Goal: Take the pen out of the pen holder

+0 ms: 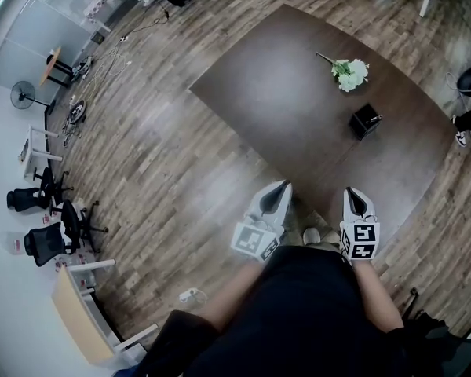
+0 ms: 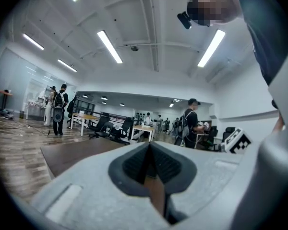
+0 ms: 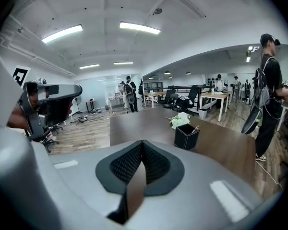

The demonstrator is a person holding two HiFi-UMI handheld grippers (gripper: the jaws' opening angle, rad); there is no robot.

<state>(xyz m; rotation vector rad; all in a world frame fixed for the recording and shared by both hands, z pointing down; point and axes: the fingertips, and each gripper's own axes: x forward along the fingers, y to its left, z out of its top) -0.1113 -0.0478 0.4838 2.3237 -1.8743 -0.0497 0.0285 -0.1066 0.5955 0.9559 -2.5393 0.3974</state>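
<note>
A black square pen holder point(image 1: 365, 121) stands on the dark brown table point(image 1: 298, 93), with a pen point(image 1: 374, 118) sticking out of its top. In the right gripper view the pen holder point(image 3: 186, 136) sits ahead and slightly right, the pen point(image 3: 196, 128) leaning at its right corner. Both grippers are held close to my body at the table's near edge, well short of the holder. My left gripper point(image 1: 281, 187) is shut with nothing in it, its tip point(image 2: 149, 146) pointing across the room. My right gripper point(image 1: 355, 195) is likewise shut and empty, aimed point(image 3: 142, 143) toward the holder.
A bunch of white flowers point(image 1: 350, 73) lies on the table beyond the holder. A person with a backpack point(image 3: 268, 80) stands to the table's right. Office chairs point(image 1: 51, 238) and desks sit far left on the wood floor. Other people stand in the background.
</note>
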